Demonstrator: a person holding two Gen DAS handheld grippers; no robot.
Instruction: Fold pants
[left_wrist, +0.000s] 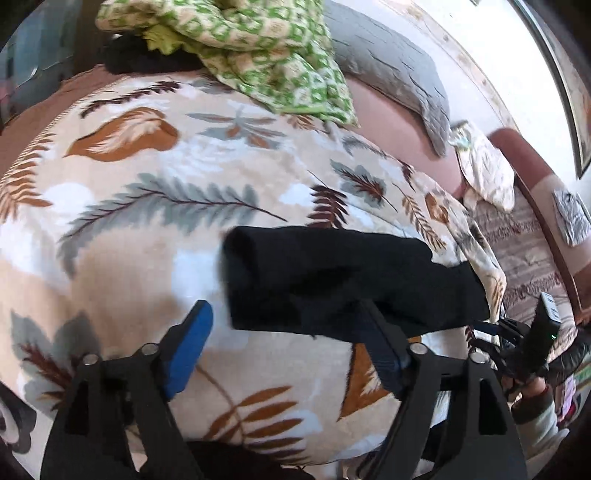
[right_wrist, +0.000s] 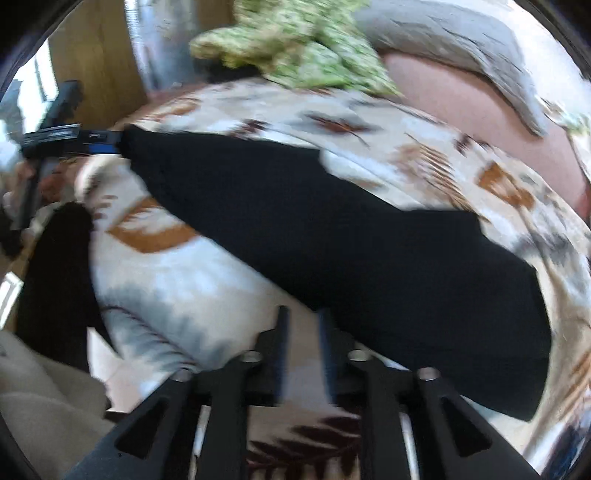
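Observation:
The black pants (left_wrist: 343, 280) lie folded into a thick band on the leaf-patterned blanket (left_wrist: 155, 192). My left gripper (left_wrist: 288, 314) is open wide, its blue pads spread; the right finger (left_wrist: 380, 343) touches the near edge of the pants, the left finger (left_wrist: 192, 339) is beside them on the blanket. In the right wrist view the pants (right_wrist: 351, 236) stretch diagonally across the blanket (right_wrist: 177, 288). My right gripper (right_wrist: 303, 325) sits at their near edge with a narrow gap between its fingers and holds nothing. The left gripper (right_wrist: 99, 142) shows at the pants' far left end.
A green patterned cloth (left_wrist: 251, 48) lies bunched at the back of the bed, with a grey pillow (left_wrist: 399, 74) to its right. A small pale pillow (left_wrist: 484, 166) rests at the bed's right edge. A dark garment (right_wrist: 59, 280) hangs at the left in the right wrist view.

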